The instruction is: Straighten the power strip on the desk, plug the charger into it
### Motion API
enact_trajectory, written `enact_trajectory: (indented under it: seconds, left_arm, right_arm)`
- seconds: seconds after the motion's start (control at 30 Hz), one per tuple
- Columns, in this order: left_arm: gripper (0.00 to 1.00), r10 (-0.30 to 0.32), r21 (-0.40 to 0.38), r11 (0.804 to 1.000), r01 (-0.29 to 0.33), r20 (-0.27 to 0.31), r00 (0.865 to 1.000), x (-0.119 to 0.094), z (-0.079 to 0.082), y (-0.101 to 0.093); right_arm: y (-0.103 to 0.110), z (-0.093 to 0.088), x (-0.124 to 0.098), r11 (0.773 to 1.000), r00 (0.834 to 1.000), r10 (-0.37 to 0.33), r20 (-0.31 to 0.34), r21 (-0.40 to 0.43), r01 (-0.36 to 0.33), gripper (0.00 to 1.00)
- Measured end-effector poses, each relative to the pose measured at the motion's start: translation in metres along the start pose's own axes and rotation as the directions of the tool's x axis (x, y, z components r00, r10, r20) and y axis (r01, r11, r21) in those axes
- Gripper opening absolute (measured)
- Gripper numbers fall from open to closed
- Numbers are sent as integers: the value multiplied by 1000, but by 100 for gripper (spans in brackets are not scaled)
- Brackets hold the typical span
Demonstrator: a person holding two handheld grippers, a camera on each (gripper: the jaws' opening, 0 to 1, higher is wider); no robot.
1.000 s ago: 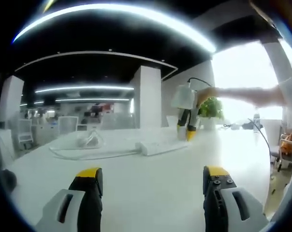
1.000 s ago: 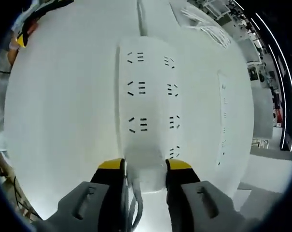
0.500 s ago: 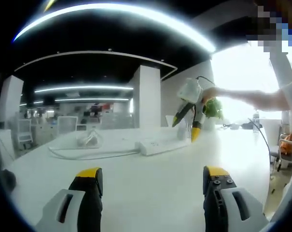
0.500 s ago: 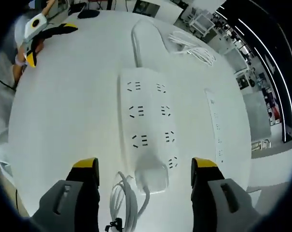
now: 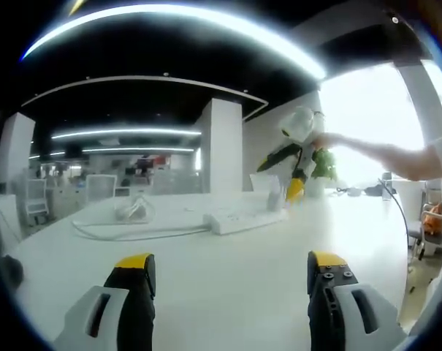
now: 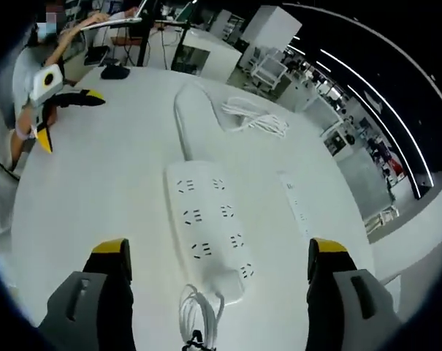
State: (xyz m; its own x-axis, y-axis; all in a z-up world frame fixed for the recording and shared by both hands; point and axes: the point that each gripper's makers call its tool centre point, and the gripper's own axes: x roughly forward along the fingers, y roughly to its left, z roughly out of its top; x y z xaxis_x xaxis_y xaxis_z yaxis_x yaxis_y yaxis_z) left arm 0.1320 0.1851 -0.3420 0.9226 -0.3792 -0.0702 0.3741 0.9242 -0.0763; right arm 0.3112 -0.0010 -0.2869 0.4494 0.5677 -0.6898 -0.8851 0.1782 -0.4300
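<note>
Power strip [image 6: 206,230], white, flat on the white desk [image 6: 96,190], lying lengthwise between the spread fingers of the right gripper [image 6: 218,257], which grips nothing. A bundled white cord [image 6: 197,318] sits at the strip's near end; a coiled white cable [image 6: 251,115] lies farther off. Left gripper [image 5: 234,265] (seen also at the desk's far edge in the right gripper view) hovers low over the desk, fingers wide apart and empty.

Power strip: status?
Both tongs open, left low over the desk, right lifted above the power strip. Strip lies flat, sockets empty. Coiled white cable at its near end; nothing blocks the sockets.
</note>
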Motion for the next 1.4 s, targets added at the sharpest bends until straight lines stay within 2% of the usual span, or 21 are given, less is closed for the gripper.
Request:
enact_trajectory:
  seconds: [0.1,0.2,0.3,0.4,0.47,0.6,0.63,0.7,0.77,0.87,0.93,1.03,1.1,1.2,1.23,1.3,1.4]
  left_arm:
    - [88,-2,2,1000,2,-2,1000,0,-1,0]
    - [88,-3,4,1000,3,-4,1000,1,-1,0]
    - [89,0,6,1000,0,-3,1000,1,-1,1]
    - [89,1,7,1000,-1,-6,1000,1,-2,1]
    - [89,0,7,1000,0,-6,1000,1,-2,0]
    - [89,0,8,1000,0,-5,1000,0,-2,0]
    - [89,0,8,1000,0,-5,1000,0,-2,0]
    - [89,-2,8,1000,2,-5,1000,0,-2,0]
    - [89,-5,10,1000,5,-7,1000,0,-2,-1]
    - [88,-11,11,1000,11,-11,1000,0,-3,-2]
    - [88,-11,11,1000,11,-8,1000,0,-3,-2]
    - [88,-10,11,1000,11,-9,1000,0,-3,-2]
    - [88,-13,12,1000,14,-9,1000,0,-3,-2]
    - [88,-12,12,1000,12,-8,1000,0,-2,-2]
    - [88,-12,12,1000,12,-8,1000,0,-2,-3]
    - [88,-11,13,1000,11,-9,1000,0,-2,-3]
    - [88,-10,13,1000,10,-7,1000,0,-2,-3]
  right_arm:
    - [5,5,-12,1000,999,-9,45,11,9,100]
    - [2,13,-29,998,992,-59,107,27,56,100]
    - [0,21,-48,994,979,-96,178,61,87,100]
    - [-2,24,-69,987,962,-146,229,93,128,100]
    - [1,24,-76,986,958,-156,242,103,135,100]
    - [3,27,-100,970,915,-228,332,157,184,100]
    - [5,26,-106,964,898,-247,363,182,192,100]
    - [12,19,-112,957,887,-263,379,217,191,100]
    - [13,12,-119,938,861,-311,403,275,211,100]
    - [18,0,-130,905,811,-387,439,348,244,98]
    - [20,-9,-140,869,760,-459,461,410,276,98]
    - [34,-23,-148,830,703,-509,497,501,247,98]
    - [42,-36,-151,799,678,-549,488,546,253,99]
    - [57,-56,-151,765,674,-584,453,586,269,100]
    - [61,-58,-151,766,676,-583,451,583,271,100]
    - [72,-67,-154,743,658,-611,441,605,285,100]
    - [85,-74,-152,726,645,-632,430,620,298,99]
